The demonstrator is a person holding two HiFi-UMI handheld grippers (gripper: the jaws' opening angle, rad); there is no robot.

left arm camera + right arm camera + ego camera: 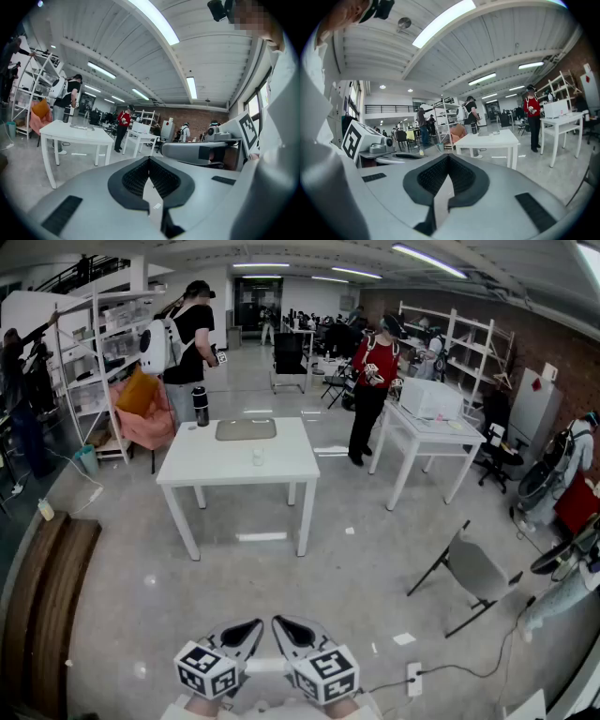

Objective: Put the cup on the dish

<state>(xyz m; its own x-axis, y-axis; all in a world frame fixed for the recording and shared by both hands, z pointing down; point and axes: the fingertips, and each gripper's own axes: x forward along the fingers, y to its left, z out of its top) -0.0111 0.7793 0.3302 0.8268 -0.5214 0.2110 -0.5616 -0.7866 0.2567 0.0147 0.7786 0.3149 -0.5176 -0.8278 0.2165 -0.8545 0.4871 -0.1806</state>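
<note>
So the cup (258,457) is sitting roughly in the middle of the white table (211,470), tiny and pale, nothing touching it. The dish (246,430) is a flat grey thing on the same table, toward the far edge, just past the cup with a bit of bare tabletop between them. A dark bottle (201,406) stands at the table's far left corner, out of the way.

As for progress, I'd say basically nothing is done yet. The cup isn't on the dish and nobody's near it. The table is well away across the open floor (328,587) from where the grippers are.

The left gripper (242,634) and right gripper (295,634) are both held low and close to the body, side by side. Each one's own view shows the jaws pressed together at the tips with nothing between them. What's left, as I read it: walk up to the table, spread one gripper, grab the cup, and set it on the dish.
</note>
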